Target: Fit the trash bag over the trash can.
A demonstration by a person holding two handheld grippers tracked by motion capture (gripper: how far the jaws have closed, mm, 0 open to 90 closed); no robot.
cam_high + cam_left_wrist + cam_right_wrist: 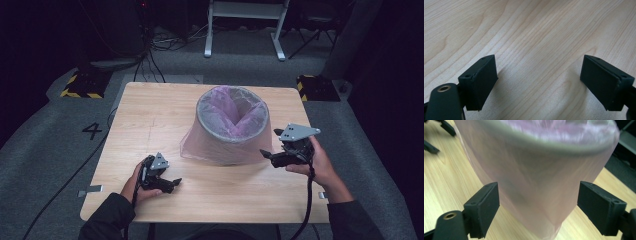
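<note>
A grey bin (231, 125) stands in the middle of the wooden table (150, 120), lined with a thin pink bag (200, 145) that drapes down over its outside. My right gripper (267, 155) hovers at the bin's right side, open, its jaws pointing left at the bag. In the right gripper view the bag-covered bin wall (536, 182) fills the space ahead of my right gripper (537, 210). My left gripper (172, 184) rests low near the table's front left, open and holding nothing. The left gripper view has my left gripper (539, 82) over bare wood (536, 37).
The table's front edge runs just below both hands. Grey carpet (45, 150) surrounds the table, with cables (150, 55) and a white frame (245, 25) at the back. Yellow-black striped blocks (82, 85) sit off the far corners.
</note>
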